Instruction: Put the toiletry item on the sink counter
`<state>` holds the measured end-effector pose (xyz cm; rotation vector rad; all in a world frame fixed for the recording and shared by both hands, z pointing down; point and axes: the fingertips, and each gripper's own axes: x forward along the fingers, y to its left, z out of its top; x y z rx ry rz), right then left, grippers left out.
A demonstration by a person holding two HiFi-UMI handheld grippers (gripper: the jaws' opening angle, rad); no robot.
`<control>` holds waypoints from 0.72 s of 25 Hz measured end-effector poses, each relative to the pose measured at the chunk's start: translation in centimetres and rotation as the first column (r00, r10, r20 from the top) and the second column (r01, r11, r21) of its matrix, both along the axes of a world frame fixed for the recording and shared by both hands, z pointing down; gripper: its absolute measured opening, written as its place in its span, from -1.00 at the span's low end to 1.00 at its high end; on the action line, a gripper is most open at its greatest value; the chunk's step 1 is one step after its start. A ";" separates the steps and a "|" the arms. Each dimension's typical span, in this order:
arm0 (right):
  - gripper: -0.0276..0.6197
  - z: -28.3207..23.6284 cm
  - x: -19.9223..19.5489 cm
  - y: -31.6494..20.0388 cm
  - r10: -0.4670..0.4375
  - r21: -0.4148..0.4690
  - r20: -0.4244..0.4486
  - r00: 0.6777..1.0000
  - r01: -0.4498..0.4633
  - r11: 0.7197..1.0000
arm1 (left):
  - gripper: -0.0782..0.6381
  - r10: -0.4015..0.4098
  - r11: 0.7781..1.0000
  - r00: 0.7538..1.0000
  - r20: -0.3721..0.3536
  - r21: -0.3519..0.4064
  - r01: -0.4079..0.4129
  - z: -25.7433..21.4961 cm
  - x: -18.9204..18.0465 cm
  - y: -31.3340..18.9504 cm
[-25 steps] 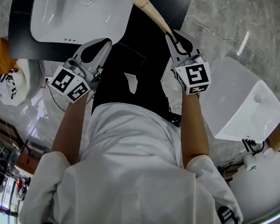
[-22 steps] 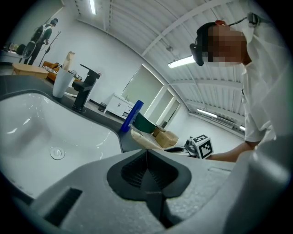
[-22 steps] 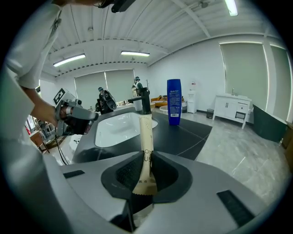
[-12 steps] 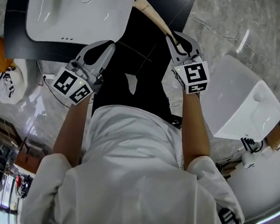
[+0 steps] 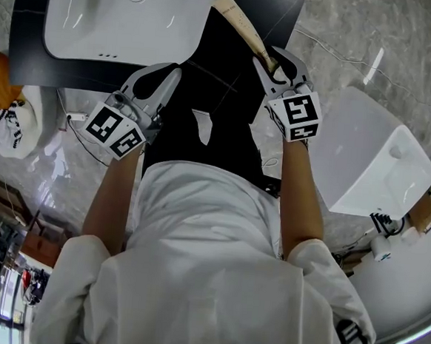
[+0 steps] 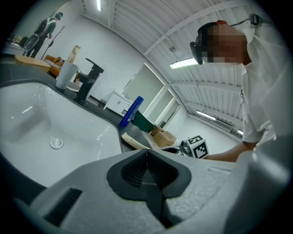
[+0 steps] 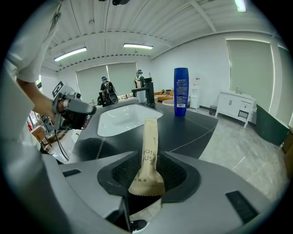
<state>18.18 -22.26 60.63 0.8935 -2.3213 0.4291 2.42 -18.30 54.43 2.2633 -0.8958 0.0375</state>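
Right gripper (image 5: 270,57): your jaws have just been opening and now stand apart, with the beige paper toiletry packet (image 7: 149,137) between them but no longer clamped. The packet's wide crimped end sits in the throat of the jaws, and its narrow body runs out past the tips. Its print is only partly readable. The packet lies flat on the dark sink counter (image 7: 201,121), just to the right of the white basin (image 5: 124,12), with its far end pointing towards the back edge of the counter. In the head view it runs diagonally from your right jaws up and to the left. The gripper is tilted downward onto the counter. Left gripper (image 5: 173,71): your jaws are closed tip to tip with nothing between them, which its own view shows plainly. It is held at the front rim of the basin, well apart from the packet and not touching anything visible. On the counter behind the basin stand a black faucet (image 6: 87,77) and, just beside it, a white cup (image 6: 66,73). A blue bottle (image 7: 181,91) stands upright further along the counter, beyond the far end of the packet and clear of it.
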 end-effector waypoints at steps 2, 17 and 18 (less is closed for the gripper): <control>-0.56 -0.2 0.0 -0.1 0.004 0.003 -0.005 1.000 -0.004 1.000 | -0.73 -0.001 1.000 1.000 -0.001 0.002 0.001 -0.2 -0.2 0.0; -0.67 -25.6 2.3 -3.4 0.043 0.431 0.274 0.961 -0.162 0.888 | -0.73 0.066 0.956 0.998 0.000 0.285 -0.063 -15.1 0.9 -4.9; -0.72 -27.6 2.8 -3.2 0.037 0.460 0.285 0.958 -0.170 0.871 | -0.73 0.069 0.949 0.998 -0.011 0.309 -0.062 -16.5 1.0 -5.4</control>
